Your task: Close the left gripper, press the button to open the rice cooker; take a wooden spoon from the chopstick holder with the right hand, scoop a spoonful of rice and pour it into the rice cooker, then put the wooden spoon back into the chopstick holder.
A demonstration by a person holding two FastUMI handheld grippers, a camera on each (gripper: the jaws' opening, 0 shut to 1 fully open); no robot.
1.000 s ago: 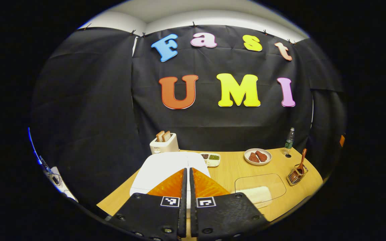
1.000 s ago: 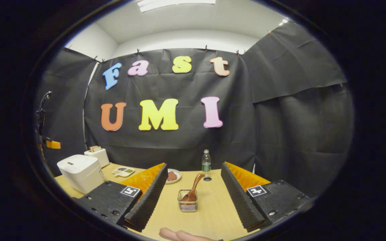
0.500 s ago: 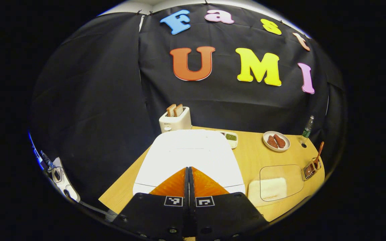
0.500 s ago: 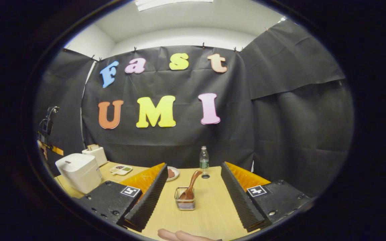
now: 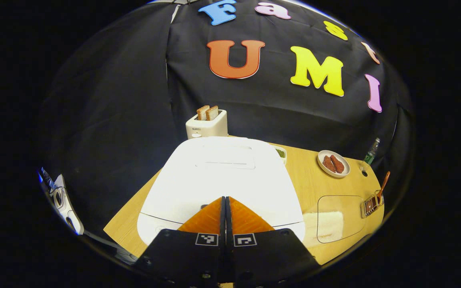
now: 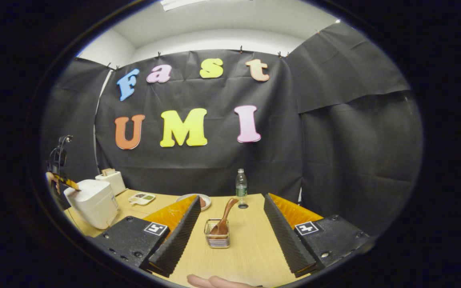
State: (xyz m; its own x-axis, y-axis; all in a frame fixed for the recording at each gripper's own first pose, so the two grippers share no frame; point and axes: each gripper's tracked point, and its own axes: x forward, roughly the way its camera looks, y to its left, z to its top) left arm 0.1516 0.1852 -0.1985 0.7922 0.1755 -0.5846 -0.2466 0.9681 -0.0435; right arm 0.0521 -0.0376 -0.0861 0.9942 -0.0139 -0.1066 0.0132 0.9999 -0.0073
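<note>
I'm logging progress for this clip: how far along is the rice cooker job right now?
Early stage. Done: the left gripper is shut, its fingers together over the front edge of the rice cooker. In hand: pressing the button; the lid is down. Left: the right gripper is open and faces the wooden spoon, which stands in the chopstick holder. Scooping, pouring and returning the spoon are not yet done.

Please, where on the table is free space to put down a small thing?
Bare wood lies between the rice cooker and the plate, and in front of the chopstick holder. It is crowded along the back wall: toaster, plate, bottle.
</note>
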